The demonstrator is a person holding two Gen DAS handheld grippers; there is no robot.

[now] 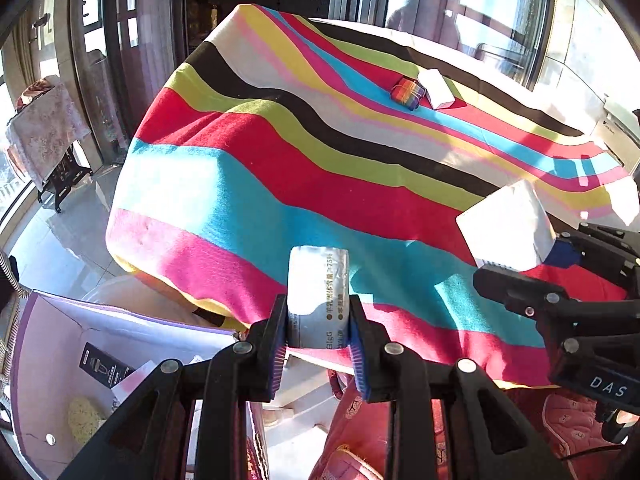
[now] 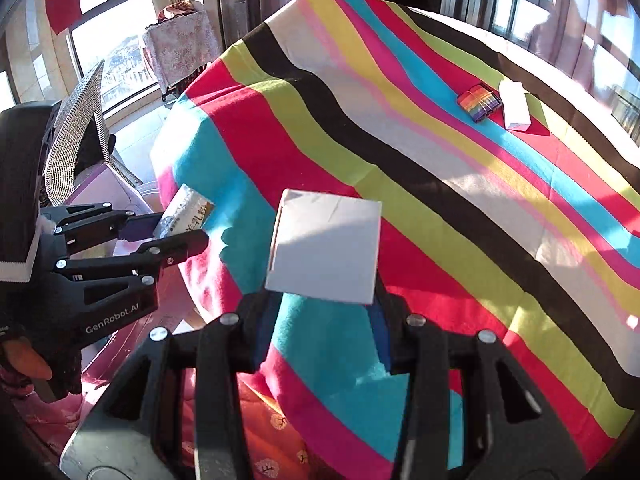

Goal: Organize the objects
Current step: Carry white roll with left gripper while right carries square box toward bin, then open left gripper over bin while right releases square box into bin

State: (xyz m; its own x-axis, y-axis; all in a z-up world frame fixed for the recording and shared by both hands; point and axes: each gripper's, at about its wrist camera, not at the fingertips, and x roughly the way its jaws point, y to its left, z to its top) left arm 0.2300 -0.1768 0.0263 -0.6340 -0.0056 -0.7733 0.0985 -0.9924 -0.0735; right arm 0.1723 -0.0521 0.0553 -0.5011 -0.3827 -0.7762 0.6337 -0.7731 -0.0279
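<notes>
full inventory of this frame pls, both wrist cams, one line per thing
striped cloth: 1, multicolour, covers the table
silver sachet: 1, silver-white with print, in left gripper
white box: 1, white, in right gripper
small white box: 1, white, far on the cloth
rainbow bundle: 1, rainbow striped, beside the small white box
purple carton: 1, lilac, open, below the table edge
left gripper: 1, black, shut on the sachet
right gripper: 1, black, shut on the white box
</notes>
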